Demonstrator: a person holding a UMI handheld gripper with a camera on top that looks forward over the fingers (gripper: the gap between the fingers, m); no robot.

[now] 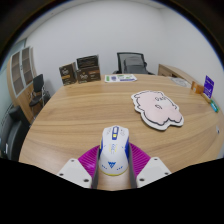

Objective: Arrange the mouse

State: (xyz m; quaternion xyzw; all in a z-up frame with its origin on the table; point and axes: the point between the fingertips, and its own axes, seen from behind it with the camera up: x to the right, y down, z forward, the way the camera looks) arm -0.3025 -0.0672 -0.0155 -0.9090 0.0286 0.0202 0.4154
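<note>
gripping mouse point(115, 152), hand-held gripper point(113, 166)

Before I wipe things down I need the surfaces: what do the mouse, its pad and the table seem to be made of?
Mouse, between the gripper fingers: likely hard plastic, white with blue trim. Pink mouse pad: flat, matte, probably fabric or rubber. Table: wood-look top, visible grain, maybe laminate.

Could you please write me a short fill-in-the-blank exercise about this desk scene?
1. The white mouse sits ____ the fingers of the tool.
2. Beyond the mouse, a pink ____-shaped mouse pad lies on the table.
3. The table top is made of ____.
4. An office ____ stands behind the table.

Answers: between; pig; wood; chair
</note>
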